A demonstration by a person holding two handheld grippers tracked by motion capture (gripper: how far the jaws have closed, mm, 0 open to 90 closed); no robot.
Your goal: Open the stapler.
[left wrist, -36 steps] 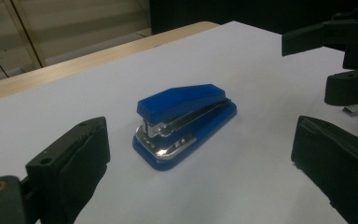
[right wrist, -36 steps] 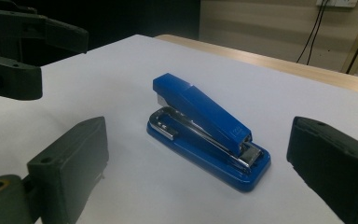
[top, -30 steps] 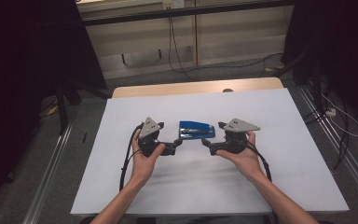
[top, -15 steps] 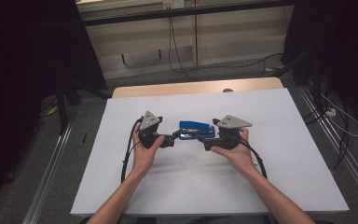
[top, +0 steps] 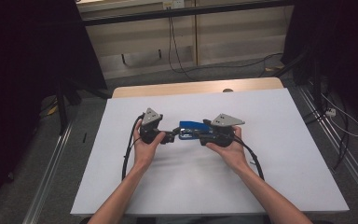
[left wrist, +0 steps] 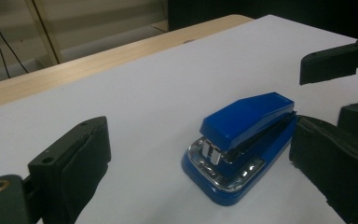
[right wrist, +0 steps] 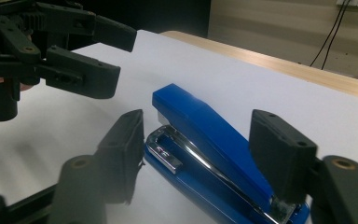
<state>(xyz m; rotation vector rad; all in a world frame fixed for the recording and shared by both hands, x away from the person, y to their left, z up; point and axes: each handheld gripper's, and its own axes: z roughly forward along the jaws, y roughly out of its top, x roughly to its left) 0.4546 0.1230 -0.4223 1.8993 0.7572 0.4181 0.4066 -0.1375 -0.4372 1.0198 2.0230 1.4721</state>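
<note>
Hands held low over white table (top: pixel 270 154), left gripper (top: pixel 171 136) spread wide beside blue stapler (top: pixel 192 129), right gripper (top: pixel 198 136) just closing, stapler straddled, contact unclear.

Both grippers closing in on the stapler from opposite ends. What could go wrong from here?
1. The right gripper, whose jaws have just been closing, straddles the blue stapler; its pads may catch the sprung top and slip.
2. The left gripper is open near the stapling end and might nudge it along the smooth white sheet.
</note>
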